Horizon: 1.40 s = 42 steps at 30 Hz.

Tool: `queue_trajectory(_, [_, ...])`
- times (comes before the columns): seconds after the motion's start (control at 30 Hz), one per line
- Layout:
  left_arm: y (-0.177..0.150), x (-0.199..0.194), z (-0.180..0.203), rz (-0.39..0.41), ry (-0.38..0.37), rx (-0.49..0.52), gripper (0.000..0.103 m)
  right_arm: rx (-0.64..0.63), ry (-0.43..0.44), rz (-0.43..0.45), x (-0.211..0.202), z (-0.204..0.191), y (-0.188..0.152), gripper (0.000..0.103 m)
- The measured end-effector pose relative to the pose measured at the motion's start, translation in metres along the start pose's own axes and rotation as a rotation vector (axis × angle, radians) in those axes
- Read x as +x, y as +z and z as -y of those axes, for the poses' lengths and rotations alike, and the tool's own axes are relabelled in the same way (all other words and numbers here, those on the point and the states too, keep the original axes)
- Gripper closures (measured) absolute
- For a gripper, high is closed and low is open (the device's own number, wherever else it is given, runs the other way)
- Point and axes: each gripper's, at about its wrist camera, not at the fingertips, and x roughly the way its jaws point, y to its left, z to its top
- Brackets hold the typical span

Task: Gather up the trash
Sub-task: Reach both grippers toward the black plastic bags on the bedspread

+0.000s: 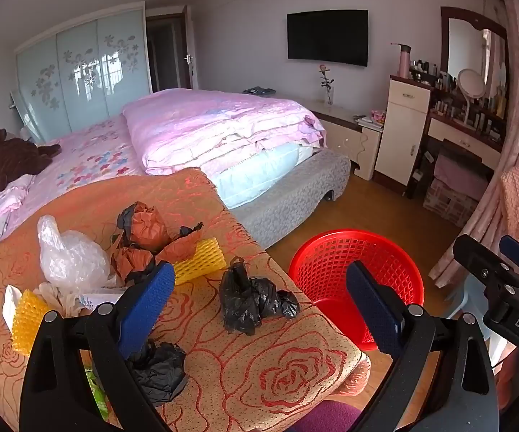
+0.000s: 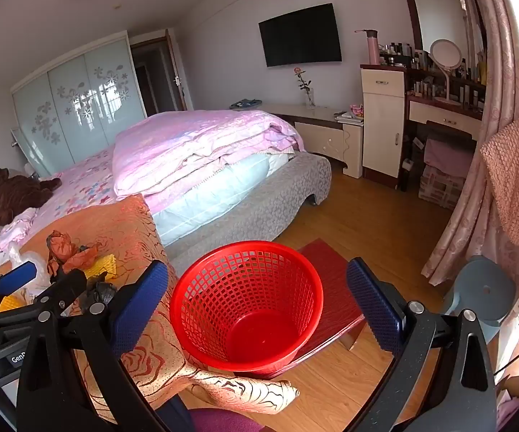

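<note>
Trash lies on an orange rose-patterned cloth [image 1: 281, 370] over a table: a crumpled black bag [image 1: 252, 298], a second black bag [image 1: 158, 370], orange crumpled paper [image 1: 148, 237], a clear plastic bag [image 1: 68, 255] and two yellow foam nets [image 1: 201, 259]. My left gripper [image 1: 259, 309] hovers open above the cloth, the first black bag showing between its blue fingers, untouched. An empty red mesh basket [image 2: 245, 306] stands on a low red stool [image 2: 335, 288] beside the table. My right gripper [image 2: 255, 302] is open above the basket, holding nothing.
A bed with pink quilts [image 1: 219, 129] lies behind the table. A grey-blue plastic stool [image 2: 482, 295] and pink curtains [image 2: 475, 216] are at the right. Wooden floor [image 2: 367, 216] runs toward a dressing table [image 2: 442, 115].
</note>
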Motion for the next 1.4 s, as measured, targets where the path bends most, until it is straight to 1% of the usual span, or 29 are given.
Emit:
queue_trajectory(0.1, [-0.004,0.002,-0.001,-0.001,-0.001,-0.002,0.011,0.0,-0.002,-0.003,0.0,0.0,0.0,0.007])
queue_trajectory(0.57, [-0.002,0.002,-0.009,-0.013,0.009,-0.014,0.011,-0.005,0.004,-0.01,0.002,-0.001,-0.002,0.007])
queue_trajectory(0.8, [-0.001,-0.002,-0.018,-0.025,0.036,-0.023,0.011,-0.011,0.012,-0.017,0.008,-0.007,-0.007,0.007])
queue_trajectory(1.0, [-0.001,-0.008,-0.037,-0.04,0.068,-0.047,0.011,-0.024,0.03,-0.043,0.01,-0.011,-0.009,0.007])
queue_trajectory(1.1, [-0.005,-0.014,-0.051,-0.047,0.098,-0.055,0.011,-0.031,0.04,-0.054,0.01,-0.013,-0.01,0.007])
queue_trajectory(1.23, [-0.016,-0.02,-0.081,-0.064,0.132,-0.104,0.011,-0.035,0.053,-0.07,0.012,-0.018,-0.012,0.007])
queue_trajectory(1.3, [-0.019,-0.019,-0.089,-0.078,0.14,-0.122,0.011,-0.041,0.058,-0.076,0.014,-0.021,-0.013,0.007])
queue_trajectory(1.4, [-0.029,-0.016,-0.102,-0.101,0.123,-0.142,0.011,-0.055,0.065,-0.082,0.015,-0.026,-0.014,0.007])
